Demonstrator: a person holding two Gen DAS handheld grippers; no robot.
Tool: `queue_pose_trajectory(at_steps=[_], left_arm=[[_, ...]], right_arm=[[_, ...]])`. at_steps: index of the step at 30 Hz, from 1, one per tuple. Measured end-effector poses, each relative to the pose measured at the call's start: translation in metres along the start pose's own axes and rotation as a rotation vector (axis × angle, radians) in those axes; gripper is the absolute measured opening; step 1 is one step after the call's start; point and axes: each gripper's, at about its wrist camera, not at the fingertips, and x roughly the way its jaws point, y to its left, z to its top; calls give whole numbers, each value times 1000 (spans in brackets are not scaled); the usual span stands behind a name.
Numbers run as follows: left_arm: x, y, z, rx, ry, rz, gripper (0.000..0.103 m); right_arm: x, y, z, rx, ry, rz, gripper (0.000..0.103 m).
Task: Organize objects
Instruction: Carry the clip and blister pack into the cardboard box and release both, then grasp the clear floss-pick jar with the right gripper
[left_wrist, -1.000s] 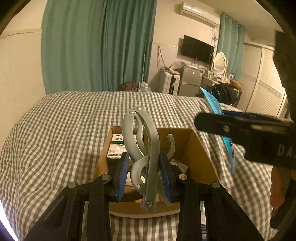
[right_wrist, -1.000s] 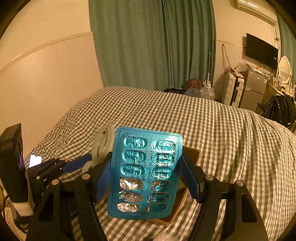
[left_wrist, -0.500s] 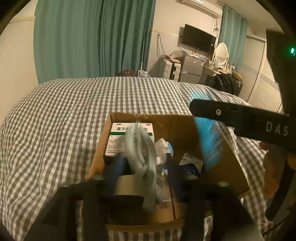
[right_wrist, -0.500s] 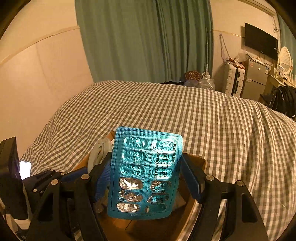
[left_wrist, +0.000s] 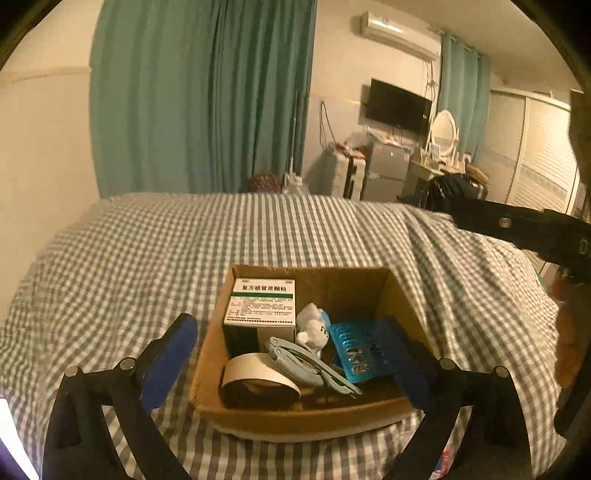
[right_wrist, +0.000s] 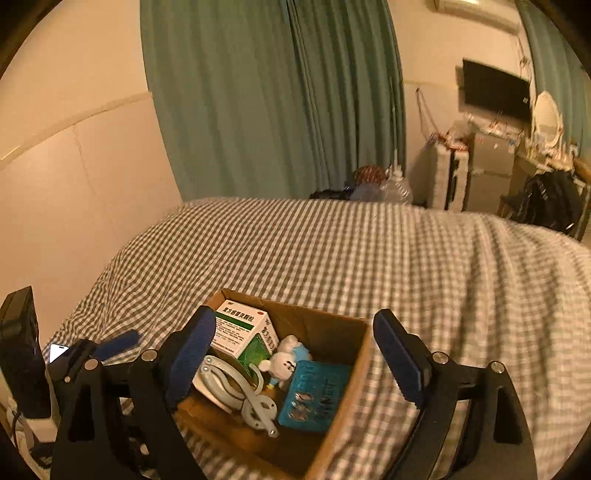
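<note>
An open cardboard box (left_wrist: 391, 295) (right_wrist: 356, 354) sits on the checked bed. Inside lie a white-and-green medicine box (left_wrist: 260, 304) (right_wrist: 240, 332), a roll of tape (left_wrist: 258, 380), a grey clamp tool (left_wrist: 310, 363) (right_wrist: 236, 391), a small white bear toy (left_wrist: 314, 326) (right_wrist: 282, 363) and a teal blister pack (left_wrist: 356, 350) (right_wrist: 314, 393). My left gripper (left_wrist: 288, 363) is open and empty, its blue pads either side of the box. My right gripper (right_wrist: 295, 363) is open and empty above the box.
The checked bedspread (left_wrist: 147, 258) spreads around the box. A padded wall (right_wrist: 74, 206) bounds the left. Teal curtains (left_wrist: 203, 96), a suitcase (left_wrist: 343, 177), a TV (left_wrist: 400, 107) and a desk stand beyond the bed. A lit phone (right_wrist: 59, 352) lies at the left.
My left gripper opened and dropped the grey clamp tool into the box. My right gripper opened and let the teal blister pack fall into the box. Both grippers pulled back.
</note>
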Motion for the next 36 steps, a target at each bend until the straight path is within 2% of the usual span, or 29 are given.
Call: queue_pose_trajectory(at_steps=[3,7,11,15,20,26,29,32,36], left_arm=[[-27,-4,0,0,-34,70,103],[-57,-5,-5,-31,-68,76,103],[-75,0,-16,-68,-71,80,103],[-80,8,-40,-96,-29,153,103],[-66,21,-82,-122,11,176,103],[-40,13,-118,-25,45,240,103],[-29,16,-129,-30,83,231,103],[-24,23,-138,-40,108,231,103],[-20,33,-148,-76,141,220,103]], right_arm=[[-35,1,0,-11,-39,-52,91],[-85,6,-5,-15,-101,-92,93],[-118,18,-19,-46,-100,-102,93],[-131,29,-46,-71,-77,-102,99],[-106,33,-101,-85,53,-106,99],[-48,27,-164,-84,230,-108,99],[-26,27,-179,-86,287,-98,99],[-2,28,-191,-80,369,-129,99],[28,25,-207,-63,474,-152,94]])
